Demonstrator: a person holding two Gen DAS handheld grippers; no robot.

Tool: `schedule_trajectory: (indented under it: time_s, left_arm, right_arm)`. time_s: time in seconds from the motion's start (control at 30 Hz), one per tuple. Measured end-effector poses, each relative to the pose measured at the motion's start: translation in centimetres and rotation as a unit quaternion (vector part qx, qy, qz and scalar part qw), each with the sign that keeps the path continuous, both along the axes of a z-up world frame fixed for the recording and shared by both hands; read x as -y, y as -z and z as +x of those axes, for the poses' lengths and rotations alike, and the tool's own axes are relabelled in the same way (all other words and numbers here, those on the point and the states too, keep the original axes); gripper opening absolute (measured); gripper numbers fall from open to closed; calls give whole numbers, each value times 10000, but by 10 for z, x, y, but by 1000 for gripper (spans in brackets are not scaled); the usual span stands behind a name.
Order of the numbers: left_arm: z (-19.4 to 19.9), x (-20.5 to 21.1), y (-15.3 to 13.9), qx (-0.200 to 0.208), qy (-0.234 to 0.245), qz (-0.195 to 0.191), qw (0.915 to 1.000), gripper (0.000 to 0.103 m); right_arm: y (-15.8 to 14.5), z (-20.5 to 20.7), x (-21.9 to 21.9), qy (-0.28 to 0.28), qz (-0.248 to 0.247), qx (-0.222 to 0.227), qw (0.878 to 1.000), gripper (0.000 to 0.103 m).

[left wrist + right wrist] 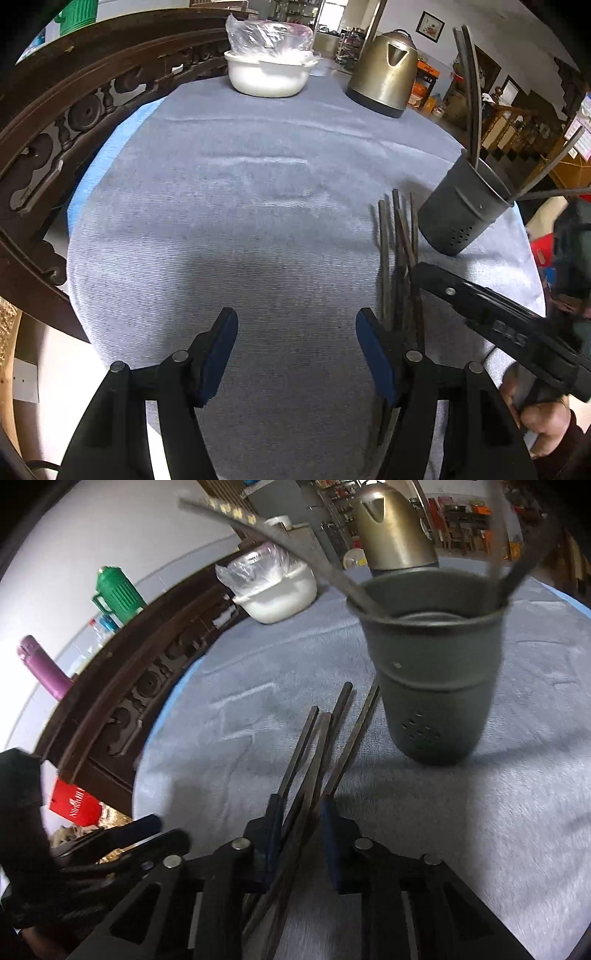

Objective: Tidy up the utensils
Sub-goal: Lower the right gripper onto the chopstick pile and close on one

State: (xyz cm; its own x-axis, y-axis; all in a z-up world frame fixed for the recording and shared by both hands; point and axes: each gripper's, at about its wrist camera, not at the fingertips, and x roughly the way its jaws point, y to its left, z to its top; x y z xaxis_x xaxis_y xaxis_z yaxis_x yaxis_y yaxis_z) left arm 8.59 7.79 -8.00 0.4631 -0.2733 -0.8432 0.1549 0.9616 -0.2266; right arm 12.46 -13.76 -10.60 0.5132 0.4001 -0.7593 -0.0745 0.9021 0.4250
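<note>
The loose chopsticks lie in a rough bundle on the cloth-covered worktop, their far tips fanned out and pointing toward the grey utensil holder, which stands upright just beside them. Several chopsticks already lean in that holder (their upper ends splay over its rim), so the task looks partly done, with this bundle left to move.

The right gripper sits low over the near part of the bundle, its jaws narrowed around the sticks with the blue pads on either side of them; motion blur hides whether the pads actually press yet, so I cannot call it a firm pinch. Coming in along the sticks' length probably serves to gather more than one at a time.

The left gripper hangs over bare cloth just left of the bundle, jaws spread and holding nothing, likely kept clear for the other hand.

Farther back stand a white bowl under plastic wrap and a brass-coloured kettle, well apart from the work.
</note>
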Motion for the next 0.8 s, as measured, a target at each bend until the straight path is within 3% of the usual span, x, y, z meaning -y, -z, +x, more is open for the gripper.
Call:
schedule_trajectory:
  time_s: [0.13,0.47,0.6,0.8]
  left_arm:
    - [1,-2,2,-25,-36,-5,10000,67]
    - [6,5,1,-28,35,-43,10000,67]
    - [16,20,-2,73,272,126,9995,67]
    - [31,47,-11,253,634,426,9968,67]
  right_arm:
    - [4,5,-5,-4,-57,-112,9999,10]
    - [-7,-15,26,236,-192,-37,9995,8]
    - [6,-20,44,494,-154,-395,9979,8]
    - [4,-24,55,521,-10,-484,9975,8]
